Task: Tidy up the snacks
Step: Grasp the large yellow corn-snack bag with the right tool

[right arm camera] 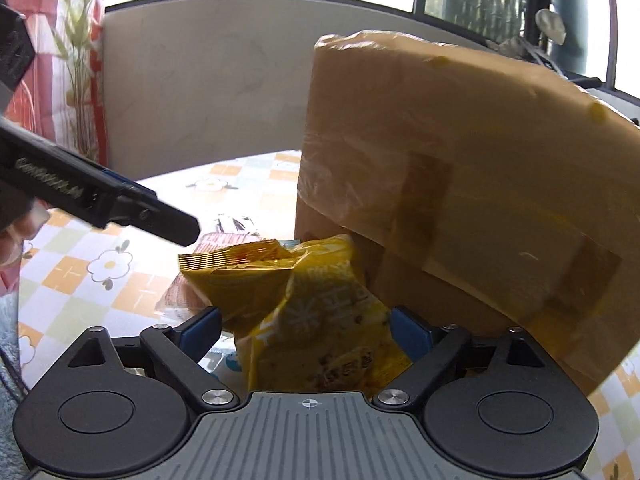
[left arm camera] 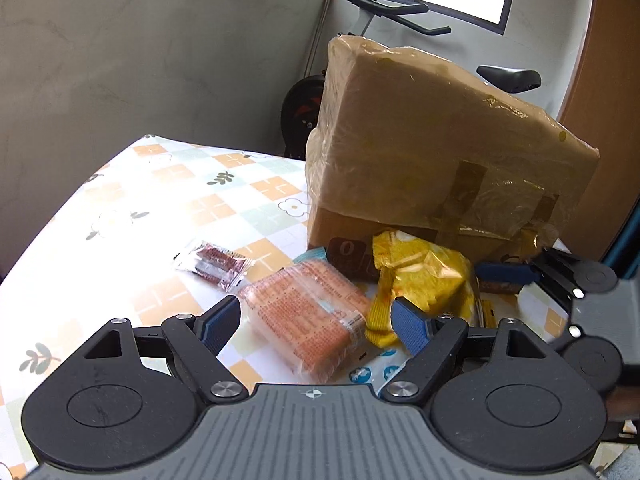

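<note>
An orange snack packet (left arm camera: 304,312) lies on the table between the fingers of my left gripper (left arm camera: 316,326), which is open; its pads do not press on the packet. In the right wrist view a left finger (right arm camera: 160,220) hangs above that orange packet (right arm camera: 184,296). A crumpled yellow snack bag (right arm camera: 320,320) sits between the jaws of my right gripper (right arm camera: 306,334), which is open around it. In the left wrist view the yellow bag (left arm camera: 424,280) lies against the box, with a blue pad of the right gripper (left arm camera: 504,274) beside it.
A large plastic-wrapped cardboard box (left arm camera: 440,152) (right arm camera: 460,200) stands close behind the snacks. A small red sachet (left arm camera: 214,264) and a teal packet (left arm camera: 312,256) lie on the checked tablecloth (left arm camera: 160,200). An exercise bike (left arm camera: 380,4) and a wall stand beyond the table.
</note>
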